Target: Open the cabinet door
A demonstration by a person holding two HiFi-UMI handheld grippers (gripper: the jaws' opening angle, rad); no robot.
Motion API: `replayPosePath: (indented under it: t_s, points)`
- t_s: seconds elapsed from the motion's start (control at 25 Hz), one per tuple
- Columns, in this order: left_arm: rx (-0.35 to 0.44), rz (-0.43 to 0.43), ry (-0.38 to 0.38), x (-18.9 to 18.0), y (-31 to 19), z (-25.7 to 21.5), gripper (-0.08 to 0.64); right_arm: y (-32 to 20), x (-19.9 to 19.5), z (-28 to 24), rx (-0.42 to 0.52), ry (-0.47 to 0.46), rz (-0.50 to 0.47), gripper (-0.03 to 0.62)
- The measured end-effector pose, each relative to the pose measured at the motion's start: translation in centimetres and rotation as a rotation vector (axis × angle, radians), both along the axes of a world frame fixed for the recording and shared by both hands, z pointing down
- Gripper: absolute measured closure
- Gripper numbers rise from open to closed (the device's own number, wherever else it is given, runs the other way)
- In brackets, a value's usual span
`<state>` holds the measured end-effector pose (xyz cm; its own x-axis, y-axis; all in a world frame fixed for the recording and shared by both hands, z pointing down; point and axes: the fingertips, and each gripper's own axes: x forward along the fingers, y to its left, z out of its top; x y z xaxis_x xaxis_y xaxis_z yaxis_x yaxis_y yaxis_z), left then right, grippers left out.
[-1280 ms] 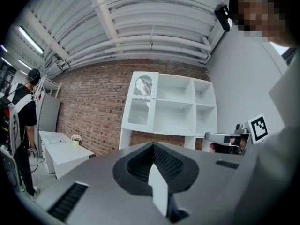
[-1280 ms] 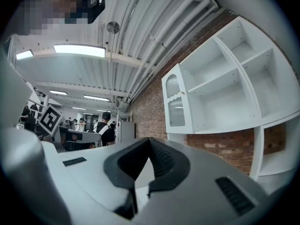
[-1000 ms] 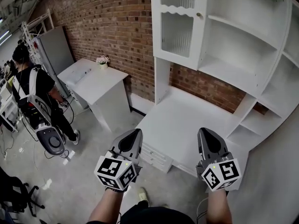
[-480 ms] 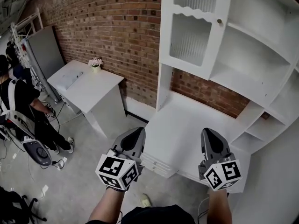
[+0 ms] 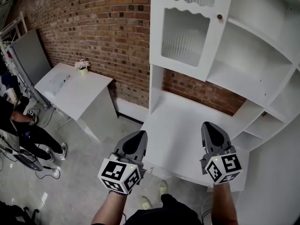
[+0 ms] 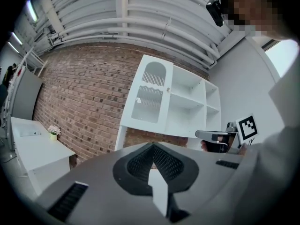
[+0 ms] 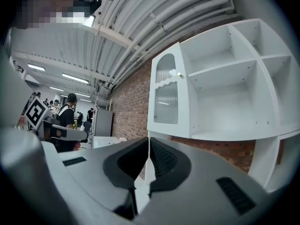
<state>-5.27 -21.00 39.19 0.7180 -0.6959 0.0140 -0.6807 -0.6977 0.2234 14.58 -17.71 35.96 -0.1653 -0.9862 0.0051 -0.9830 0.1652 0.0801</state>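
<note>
At the bottom of the head view, the left gripper [image 5: 137,136] and right gripper [image 5: 209,127] both have jaws pressed together, empty, near the white desk's [image 5: 180,118] front edge. The cabinet door [image 5: 185,32] sits top centre and looks shut, with its knob [image 5: 219,17] on the right, beside open shelves [image 5: 253,46].

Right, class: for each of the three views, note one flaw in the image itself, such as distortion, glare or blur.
Head view: the straight shelf unit bows, wide-angle distortion. Left gripper view: black corners ring the picture; the brick wall bulges. Right gripper view: ceiling lights glare; the cabinet door curves.
</note>
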Motion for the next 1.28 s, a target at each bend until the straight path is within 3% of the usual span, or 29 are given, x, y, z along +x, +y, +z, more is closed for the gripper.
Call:
replayPosePath:
  t_s: [0.24, 0.4, 0.68, 0.84, 1.28]
  points:
    - [0.001, -0.005, -0.033, 3.8, -1.9, 0.5, 0.555, -5.1, 4.0, -0.2, 0.020, 0.002, -0.021, 0.577]
    - [0.026, -0.034, -0.037, 5.7, -5.2, -1.1, 0.555, -9.0, 6.3, -1.2, 0.045, 0.019, -0.036, 0.494]
    - [0.046, -0.064, -0.049, 9.6, -7.9, -2.0, 0.555, -14.1, 10.0, -1.6, 0.059, 0.075, -0.036, 0.431]
    - [0.052, -0.094, -0.074, 10.7, -9.1, -1.9, 0.555, -17.3, 11.7, -1.7, 0.075, 0.074, -0.029, 0.371]
    - [0.036, -0.153, -0.123, 11.6, -10.2, -0.7, 0.555, -22.2, 12.6, -2.7, 0.130, 0.072, 0.033, 0.295]
